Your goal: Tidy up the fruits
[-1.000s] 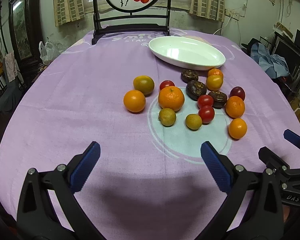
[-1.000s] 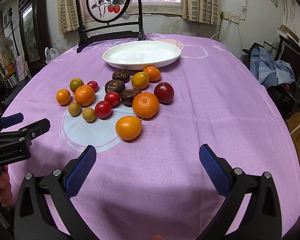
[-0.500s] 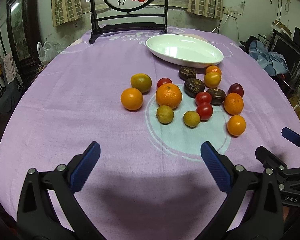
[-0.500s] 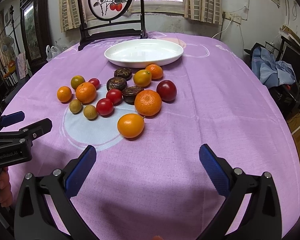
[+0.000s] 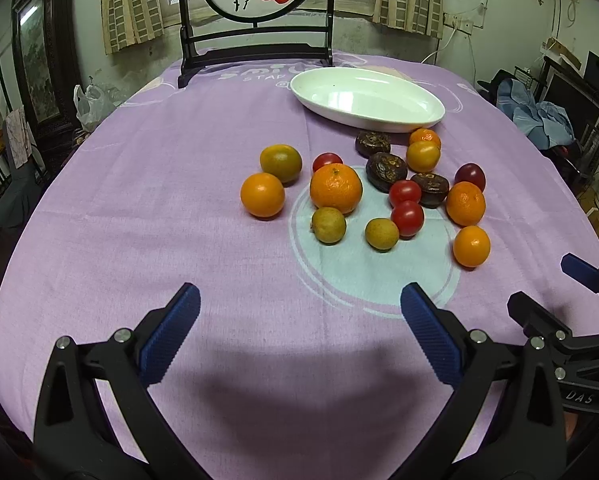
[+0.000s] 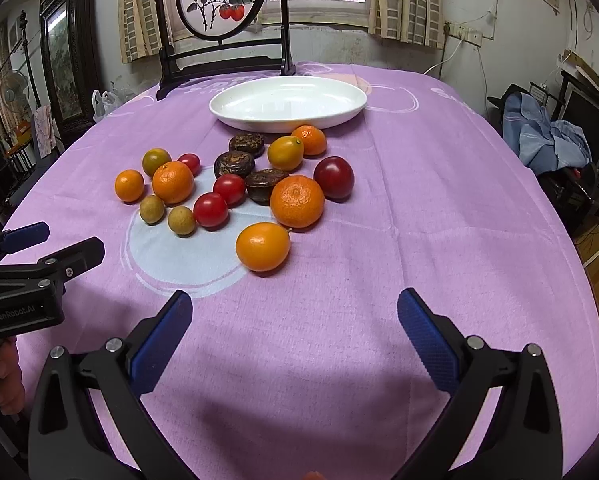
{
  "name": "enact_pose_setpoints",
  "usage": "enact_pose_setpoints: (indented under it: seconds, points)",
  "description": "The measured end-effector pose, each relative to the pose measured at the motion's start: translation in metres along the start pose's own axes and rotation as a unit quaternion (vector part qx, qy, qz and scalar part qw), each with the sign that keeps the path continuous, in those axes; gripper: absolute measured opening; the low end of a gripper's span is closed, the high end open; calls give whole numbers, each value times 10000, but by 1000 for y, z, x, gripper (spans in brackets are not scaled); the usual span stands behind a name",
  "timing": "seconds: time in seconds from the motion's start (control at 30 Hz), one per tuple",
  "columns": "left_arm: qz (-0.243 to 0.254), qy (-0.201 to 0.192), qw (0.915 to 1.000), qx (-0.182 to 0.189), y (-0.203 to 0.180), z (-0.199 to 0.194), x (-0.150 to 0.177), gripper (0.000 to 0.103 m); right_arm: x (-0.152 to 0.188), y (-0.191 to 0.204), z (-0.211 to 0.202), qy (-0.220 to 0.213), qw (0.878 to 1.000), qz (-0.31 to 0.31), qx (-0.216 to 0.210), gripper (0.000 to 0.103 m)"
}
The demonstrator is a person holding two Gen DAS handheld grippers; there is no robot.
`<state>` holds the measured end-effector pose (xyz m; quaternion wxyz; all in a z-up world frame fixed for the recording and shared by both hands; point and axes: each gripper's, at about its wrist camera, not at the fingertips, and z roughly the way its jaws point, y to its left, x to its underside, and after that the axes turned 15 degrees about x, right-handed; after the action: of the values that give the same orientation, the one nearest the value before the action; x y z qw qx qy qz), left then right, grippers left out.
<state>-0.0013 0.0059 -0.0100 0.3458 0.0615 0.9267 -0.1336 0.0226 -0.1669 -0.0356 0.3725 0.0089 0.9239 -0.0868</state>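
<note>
Over the last second both grippers had edged forward toward the fruit, so the pile sat a little nearer in each view. The left gripper [image 5: 299,312] hovered with its jaws spread wide and nothing between them; the right gripper [image 6: 295,314] was spread the same, also empty. Nothing had been sorted yet: the white dish [image 6: 355,100] at the far side of the purple tablecloth [image 5: 159,200] was bare, and every fruit lay loose on the cloth just in front of it, the nearest orange [image 6: 262,246] closest to the right gripper. The three dark wrinkled fruits [image 6: 233,164] were hard to identify. The table's near edge was hidden behind the grippers.
</note>
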Motion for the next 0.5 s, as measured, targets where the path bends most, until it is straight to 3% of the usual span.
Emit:
enact_pose_setpoints:
  seconds: [0.5]
  points:
    - [-3,12,10000,-9,0,0,1,101,2,1,0,23,10000,6,-13,102]
